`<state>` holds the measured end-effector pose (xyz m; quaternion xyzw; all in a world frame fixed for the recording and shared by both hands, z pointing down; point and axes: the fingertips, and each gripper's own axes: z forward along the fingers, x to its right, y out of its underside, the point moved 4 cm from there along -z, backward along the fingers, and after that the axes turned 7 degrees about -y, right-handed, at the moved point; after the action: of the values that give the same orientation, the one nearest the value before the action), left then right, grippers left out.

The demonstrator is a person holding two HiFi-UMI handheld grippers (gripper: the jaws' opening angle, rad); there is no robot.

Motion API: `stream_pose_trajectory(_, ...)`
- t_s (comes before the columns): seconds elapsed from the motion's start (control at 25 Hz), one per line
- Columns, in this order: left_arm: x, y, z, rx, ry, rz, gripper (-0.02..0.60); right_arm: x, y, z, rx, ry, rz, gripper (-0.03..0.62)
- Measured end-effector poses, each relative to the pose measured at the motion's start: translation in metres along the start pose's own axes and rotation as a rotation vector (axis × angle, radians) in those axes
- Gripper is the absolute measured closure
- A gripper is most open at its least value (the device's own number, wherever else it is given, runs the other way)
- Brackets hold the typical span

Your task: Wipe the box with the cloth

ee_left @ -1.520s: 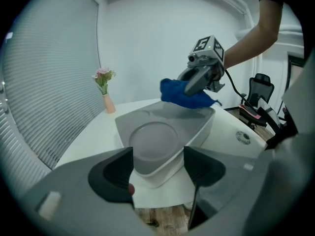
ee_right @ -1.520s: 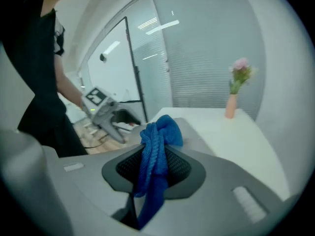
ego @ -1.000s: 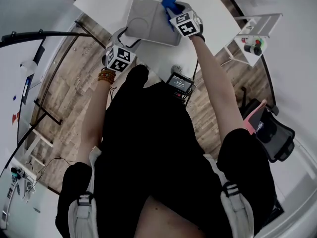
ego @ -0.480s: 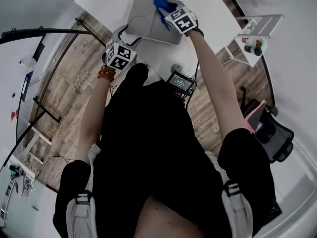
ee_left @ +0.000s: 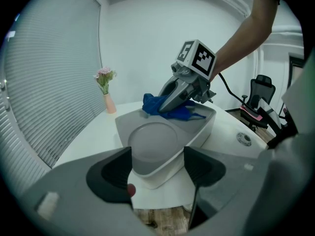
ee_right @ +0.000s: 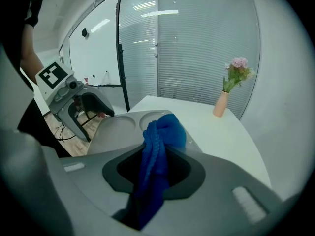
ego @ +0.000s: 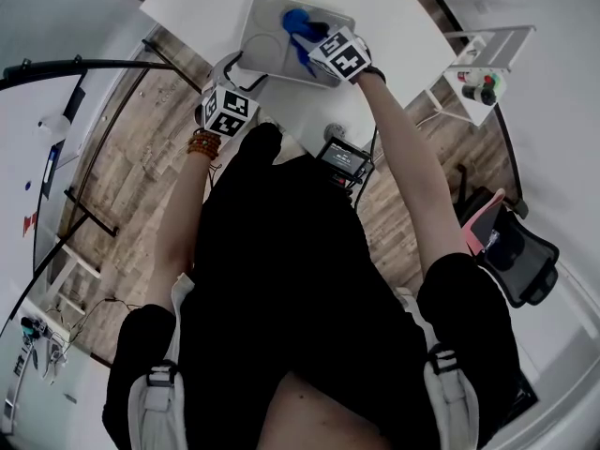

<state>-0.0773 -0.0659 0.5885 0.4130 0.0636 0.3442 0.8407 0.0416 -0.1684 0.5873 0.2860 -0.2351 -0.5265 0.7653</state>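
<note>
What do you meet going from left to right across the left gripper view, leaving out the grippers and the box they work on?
blinds → vase with pink flowers → blue cloth → chair

Smooth matt plastic box (ego: 267,50), ribbed cloth (ego: 298,22)

A black short-sleeved shirt (ego: 281,279) fills the middle, pale grey shoulder straps (ego: 155,406) with dark buckles lie at the lower corners, a brown bead bracelet (ego: 201,142) sits centre left; the grey left gripper (ee_left: 157,168) and right gripper (ee_right: 155,171) each carry a black-and-white marker cube
</note>
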Motion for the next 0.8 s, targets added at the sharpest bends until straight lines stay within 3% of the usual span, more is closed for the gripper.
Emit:
stream_pose_trajectory(0.28, -0.003, 0.002, 0.0, -0.004, -0.004, -0.003, 0.153, -0.039, 0.0, -0.001, -0.025, -0.092, -0.059, 0.482)
stream_pose_trajectory(0.52, 0.0, 0.0, 0.0, -0.004, -0.008, 0.0, 0.153, -0.056, 0.005, -0.007, -0.025, -0.12, -0.074, 0.482)
stream_pose_trajectory(0.8, 0.0, 0.001, 0.0, -0.001, -0.017, 0.001, 0.153, -0.087, 0.01, -0.01, -0.048, -0.253, -0.071, 0.482)
